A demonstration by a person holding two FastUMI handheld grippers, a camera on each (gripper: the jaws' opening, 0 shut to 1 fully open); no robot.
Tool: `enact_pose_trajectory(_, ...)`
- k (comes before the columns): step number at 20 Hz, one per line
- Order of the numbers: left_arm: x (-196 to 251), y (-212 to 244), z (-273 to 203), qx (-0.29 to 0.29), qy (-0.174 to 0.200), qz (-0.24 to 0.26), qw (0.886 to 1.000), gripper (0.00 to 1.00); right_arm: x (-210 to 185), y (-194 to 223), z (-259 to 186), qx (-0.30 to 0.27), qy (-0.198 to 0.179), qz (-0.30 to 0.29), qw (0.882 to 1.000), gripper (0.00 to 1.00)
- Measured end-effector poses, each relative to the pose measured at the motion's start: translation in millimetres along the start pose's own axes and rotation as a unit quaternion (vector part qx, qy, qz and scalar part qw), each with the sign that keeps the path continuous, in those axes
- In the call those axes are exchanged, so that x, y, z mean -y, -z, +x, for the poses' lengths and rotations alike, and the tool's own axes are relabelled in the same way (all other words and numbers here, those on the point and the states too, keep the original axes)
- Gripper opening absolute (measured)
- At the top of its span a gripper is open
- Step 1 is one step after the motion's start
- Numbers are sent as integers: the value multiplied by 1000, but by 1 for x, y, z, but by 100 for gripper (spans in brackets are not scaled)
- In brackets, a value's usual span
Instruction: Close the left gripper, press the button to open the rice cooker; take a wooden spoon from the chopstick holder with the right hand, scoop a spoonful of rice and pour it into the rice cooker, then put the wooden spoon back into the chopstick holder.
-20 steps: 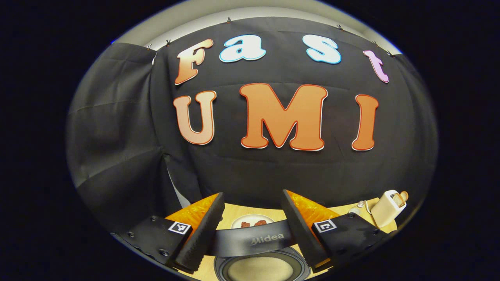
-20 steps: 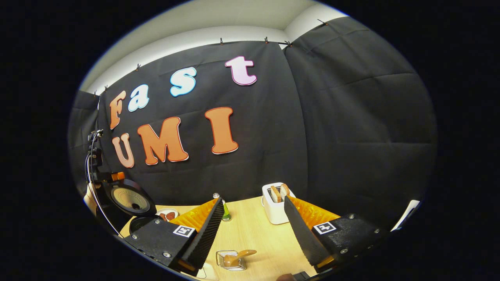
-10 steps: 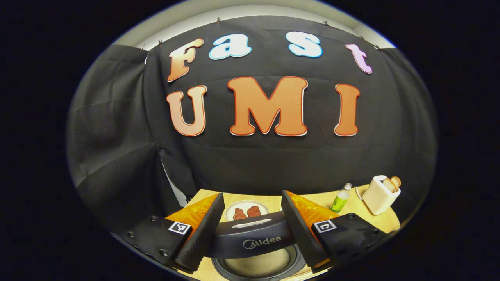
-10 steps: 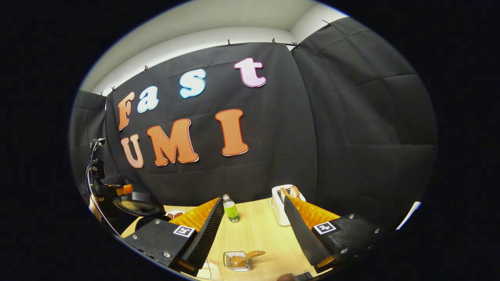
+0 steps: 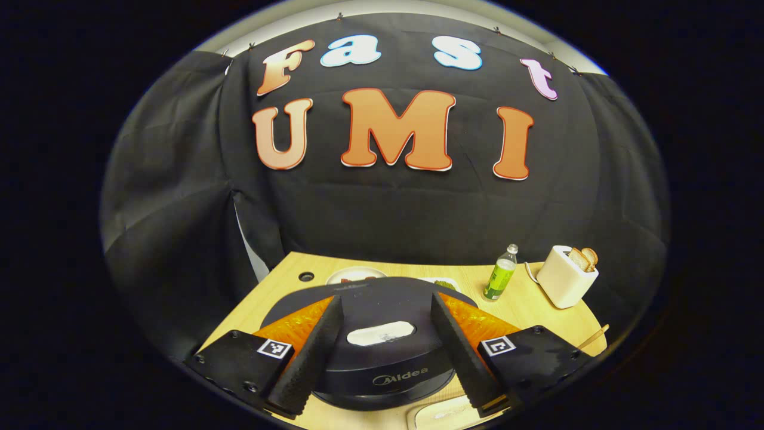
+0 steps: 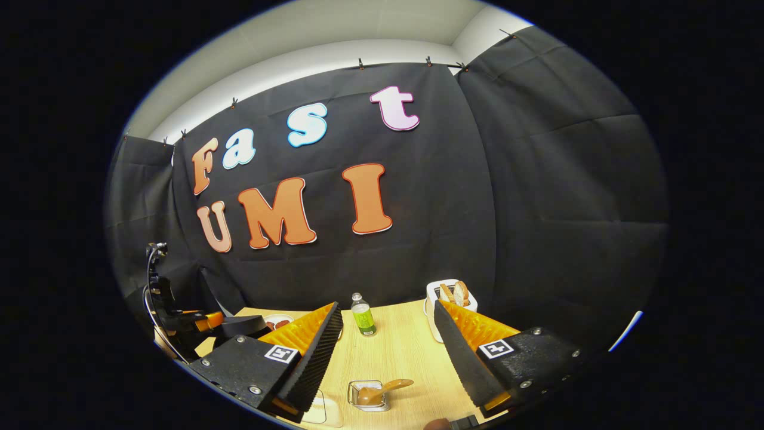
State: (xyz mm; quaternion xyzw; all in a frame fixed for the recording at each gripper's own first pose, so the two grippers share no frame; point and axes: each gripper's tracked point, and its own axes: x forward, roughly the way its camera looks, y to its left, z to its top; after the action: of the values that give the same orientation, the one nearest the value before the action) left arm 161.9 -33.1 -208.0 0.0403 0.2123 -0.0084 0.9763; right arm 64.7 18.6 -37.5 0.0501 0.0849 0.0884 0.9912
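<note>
Rice cooker point(image 5: 382, 352) lid is down now, was up 1 s ago; left gripper point(image 5: 382, 346) spread wide over it, holding nothing. Wooden spoon point(image 6: 382, 391) lies in the chopstick holder point(image 6: 370, 395) just ahead of and between the right gripper point(image 6: 388, 352) fingers, handle pointing right; that gripper is released, empty, and nearer.

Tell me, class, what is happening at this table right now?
A person holds a gripper in each hand. The left gripper hangs open over the rice cooker, whose lid is down. The right gripper is open above the table, empty, while the wooden spoon sits in the chopstick holder.
</note>
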Motion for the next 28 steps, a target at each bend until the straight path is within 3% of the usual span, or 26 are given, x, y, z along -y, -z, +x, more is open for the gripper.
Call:
enact_pose_trajectory(1,-3,11,0,-8,-5,-4,1000,100,-1,1,0,-2,-2,-1,1000,100)
enact_pose_trajectory(2,-4,20,-1,-10,-5,-6,1000,100,-1,2,-1,-4,-4,-2,1000,94)
enact_pose_trajectory(3,-2,25,0,-6,-4,2,1000,94,-2,3,-2,-5,-6,-3,1000,94)
enact_pose_trajectory(4,-1,31,0,-6,-4,13,1000,100,-2,4,-1,-7,-7,-4,1000,94)
enact_pose_trajectory(5,0,39,0,-9,-6,20,1000,94,-2,6,-1,-10,-8,-3,1000,94)
enact_pose_trajectory(9,2,81,-3,-51,-18,35,998,95,-6,12,-1,-19,-15,3,1000,94)
enact_pose_trajectory(10,0,72,0,-22,-23,47,998,97,-6,12,-1,-20,-15,2,1000,94)
enact_pose_trajectory(12,2,76,-5,-24,-27,39,999,100,-6,15,-1,-24,-14,0,1000,94)
enact_pose_trajectory(13,2,71,-5,-5,-26,39,999,95,-7,17,-1,-26,-15,1,1000,94)
enact_pose_trajectory(15,1,76,-3,-4,-25,44,999,100,-8,20,0,-31,-17,4,999,94)
enact_pose_trajectory(17,1,77,-3,-4,-24,39,999,96,-9,25,0,-37,-18,6,999,94)
enact_pose_trajectory(27,2,80,-4,-3,-10,60,998,100,5,31,-4,-38,0,2,999,94)
enact_pose_trajectory(28,2,80,-4,-13,-9,59,998,95,7,30,-5,-36,3,0,999,94)
